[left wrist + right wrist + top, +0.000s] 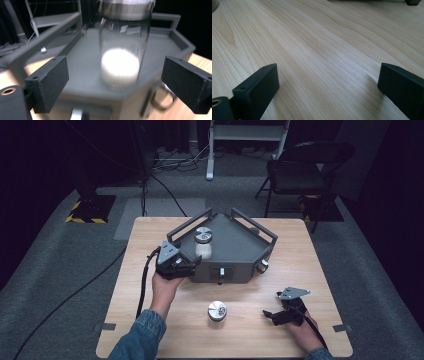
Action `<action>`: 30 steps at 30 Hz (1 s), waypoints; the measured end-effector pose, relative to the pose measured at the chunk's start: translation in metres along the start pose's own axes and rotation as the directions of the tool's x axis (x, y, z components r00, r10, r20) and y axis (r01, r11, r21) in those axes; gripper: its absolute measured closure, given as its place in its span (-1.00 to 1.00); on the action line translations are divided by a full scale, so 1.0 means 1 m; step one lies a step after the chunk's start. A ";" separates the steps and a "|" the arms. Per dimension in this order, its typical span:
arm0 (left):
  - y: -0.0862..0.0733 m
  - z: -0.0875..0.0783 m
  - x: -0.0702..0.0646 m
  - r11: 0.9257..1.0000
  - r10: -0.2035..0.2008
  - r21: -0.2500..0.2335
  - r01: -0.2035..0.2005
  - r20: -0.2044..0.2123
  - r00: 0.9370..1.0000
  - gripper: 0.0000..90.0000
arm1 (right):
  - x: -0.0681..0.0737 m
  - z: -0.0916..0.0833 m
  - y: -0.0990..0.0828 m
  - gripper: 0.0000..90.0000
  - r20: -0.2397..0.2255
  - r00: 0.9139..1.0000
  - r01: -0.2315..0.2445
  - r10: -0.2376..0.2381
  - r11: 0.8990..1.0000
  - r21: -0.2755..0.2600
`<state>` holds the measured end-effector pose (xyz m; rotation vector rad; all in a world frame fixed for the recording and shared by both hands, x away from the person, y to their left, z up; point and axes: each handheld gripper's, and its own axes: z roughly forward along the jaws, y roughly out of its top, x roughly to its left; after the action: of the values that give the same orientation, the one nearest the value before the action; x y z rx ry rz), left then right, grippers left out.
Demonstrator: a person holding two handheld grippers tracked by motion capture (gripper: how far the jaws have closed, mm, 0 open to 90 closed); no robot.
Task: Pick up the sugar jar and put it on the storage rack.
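On the left I have my left gripper (186,266) at the near left edge of the dark grey angular metal tray (235,245) that sits on the light wooden counter (150,235). Its fingers (47,82) stand wide apart, pressing on nothing. Through the left gripper view I look straight at the clear glass jar with a silver metal lid (122,47), which stands upright on the tray floor just beyond the fingers, free of both. That jar holds a white powder filling roughly its lower half; the upper half looks empty, though the picture is blurred.

Toward the middle, a second glass jar with a silver lid (217,310) stands upright on the bare counter, in front of the tray and well apart from it. I see it from above, so I cannot tell what is inside.

On the right, my right gripper (272,316) rests low over the counter near its front right part, pointing toward that second jar but well short of it. Its fingers (257,90) are spread wide over bare wood, with nothing between them.

Counted: two jars, one tray, two grippers. One jar is in the tray, one outside it. The tray carries one small silver knob (263,266) on its right front face.
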<state>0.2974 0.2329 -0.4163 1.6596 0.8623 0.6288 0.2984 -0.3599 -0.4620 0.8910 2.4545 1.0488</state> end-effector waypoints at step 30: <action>-0.056 -0.005 -0.016 0.890 0.115 0.443 -0.104 0.001 0.993 -0.84 | 0.001 0.000 0.000 -0.93 0.002 1.000 0.000 0.000 1.000 0.001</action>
<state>0.2722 0.2298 -0.4688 2.1283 0.9866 0.5561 0.2981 -0.3594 -0.4620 0.8916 2.4539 1.0467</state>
